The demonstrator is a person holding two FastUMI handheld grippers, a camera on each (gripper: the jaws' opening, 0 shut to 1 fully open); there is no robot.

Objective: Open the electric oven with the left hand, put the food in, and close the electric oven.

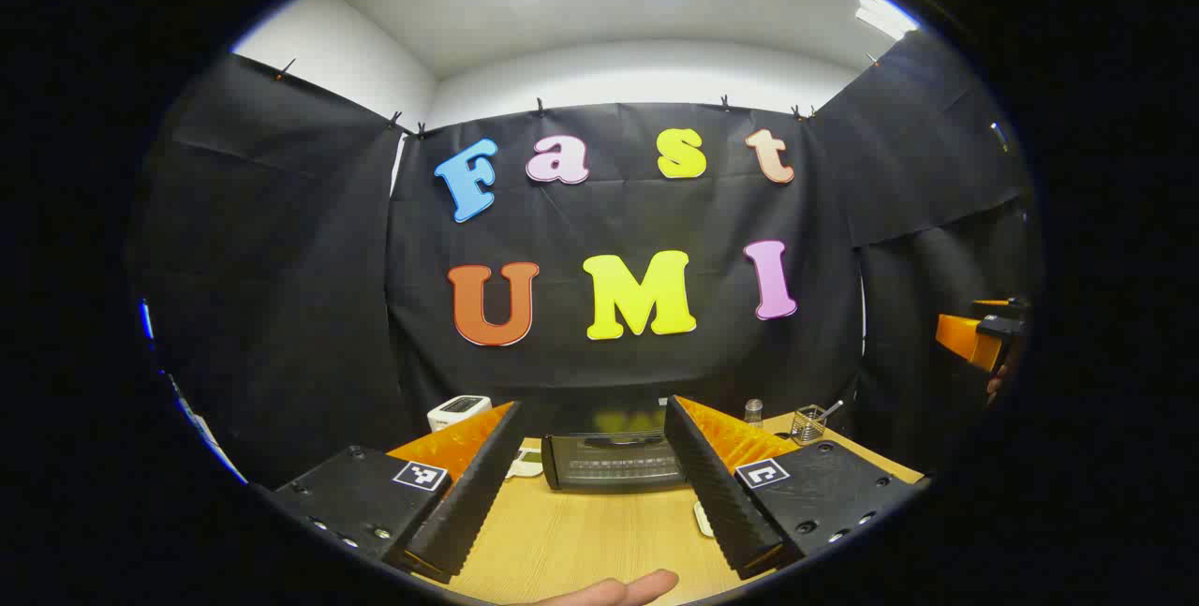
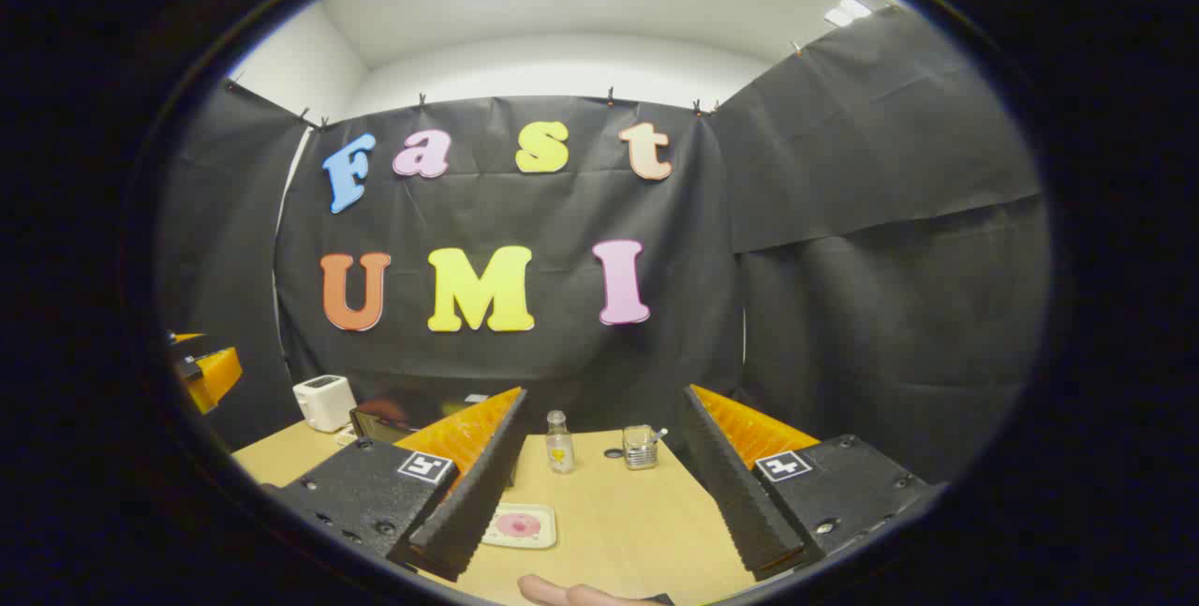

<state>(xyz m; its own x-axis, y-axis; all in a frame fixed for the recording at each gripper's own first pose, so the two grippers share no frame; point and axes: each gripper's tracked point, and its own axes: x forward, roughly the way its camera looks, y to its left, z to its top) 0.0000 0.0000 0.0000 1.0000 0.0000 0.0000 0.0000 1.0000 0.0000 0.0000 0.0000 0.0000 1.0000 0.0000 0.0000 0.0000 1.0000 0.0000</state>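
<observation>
**Electric oven shut, both tongs wide and empty**

The electric oven point(image 1: 614, 462) is seen at the far side of the tabletop point(image 1: 571, 531), door closed, framed between the fingers of the left tongs point(image 1: 595, 554). These are spread wide, nothing held. The right tongs point(image 2: 599, 554) are likewise spread wide and empty. A pink food item point(image 2: 516, 524) is noted on a small plate point(image 2: 543, 536) on the tabletop, just beside the right tongs' left-hand finger. A glass bottle point(image 2: 559, 442) and a white toaster point(image 2: 324, 402) stand farther back.

— Any writing to read on the oven point(image 1: 614, 461) or the toaster point(image 2: 324, 402)?
— None legible. The fingers point(image 1: 468, 494) carry square black-and-white marker tags point(image 1: 419, 475), patterns rather than words.
</observation>
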